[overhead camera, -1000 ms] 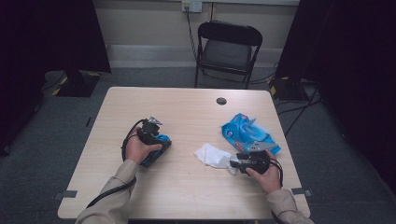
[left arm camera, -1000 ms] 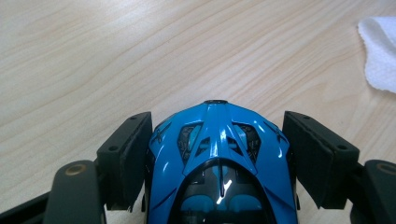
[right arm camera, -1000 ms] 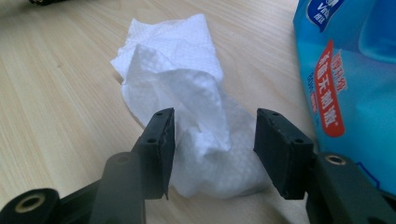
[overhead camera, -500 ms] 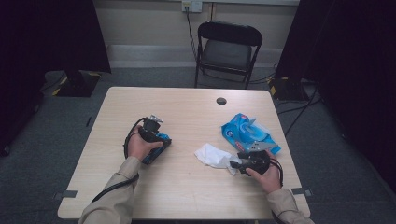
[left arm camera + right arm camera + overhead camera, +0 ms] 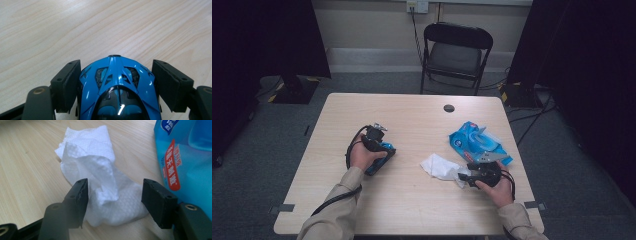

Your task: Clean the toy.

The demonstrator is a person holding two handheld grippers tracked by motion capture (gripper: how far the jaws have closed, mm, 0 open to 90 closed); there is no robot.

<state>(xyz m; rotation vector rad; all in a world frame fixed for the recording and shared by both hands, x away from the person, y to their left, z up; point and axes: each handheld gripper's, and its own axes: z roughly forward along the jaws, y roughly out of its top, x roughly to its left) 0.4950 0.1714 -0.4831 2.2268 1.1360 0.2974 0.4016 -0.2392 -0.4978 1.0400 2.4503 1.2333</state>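
A glossy blue toy car [image 5: 117,85] lies on the table [image 5: 412,200] left of centre, also seen under my hand as a blue shape [image 5: 380,160]. My left gripper [image 5: 116,67] is shut on it, both pads against its sides; from above this gripper [image 5: 380,150] sits over the car. A crumpled white wipe [image 5: 100,170] lies right of centre [image 5: 439,166]. My right gripper [image 5: 115,188] has its jaws on either side of the wipe's near end. They have just been opening and the pads do not press on it. From above, the right gripper [image 5: 463,176] points left.
A blue pack of wipes [image 5: 479,142] lies just behind the right gripper, close on its right [image 5: 185,157]. A small dark round spot [image 5: 449,108] sits near the table's far edge. A black folding chair [image 5: 455,50] stands beyond the table.
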